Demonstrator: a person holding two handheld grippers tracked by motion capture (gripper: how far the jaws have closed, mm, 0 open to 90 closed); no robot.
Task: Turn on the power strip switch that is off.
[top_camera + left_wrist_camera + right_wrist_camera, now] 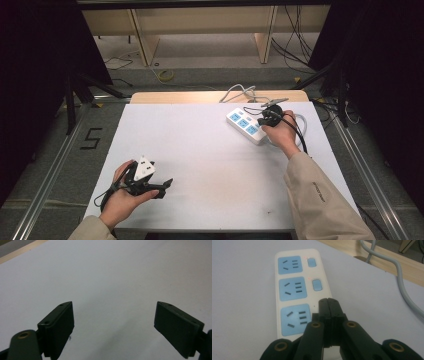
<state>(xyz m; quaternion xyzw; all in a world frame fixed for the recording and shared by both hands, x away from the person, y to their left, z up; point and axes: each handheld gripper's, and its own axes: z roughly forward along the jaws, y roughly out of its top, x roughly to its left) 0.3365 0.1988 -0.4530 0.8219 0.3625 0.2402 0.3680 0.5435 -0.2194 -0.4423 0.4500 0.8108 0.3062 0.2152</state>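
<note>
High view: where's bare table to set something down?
The middle of the white table is bare, between the left gripper at the near left and the power strip at the far right. The far-left corner is free too. It is crowded around the strip: right gripper, cables.

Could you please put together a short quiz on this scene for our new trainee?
1. True or false: the left gripper has its jaws shut on a plug.
2. How many blue sockets does the power strip show? A) two B) three C) four
3. Fill in: the right gripper, jaws shut, sits over the strip's third ____, beside the nearest socket.

Key: 1. False: its jaws stand wide apart over the bare white table. 2. B. 3. switch: two blue switches show beside the farther sockets, and the closed tips cover the spot where the third would be.
</note>
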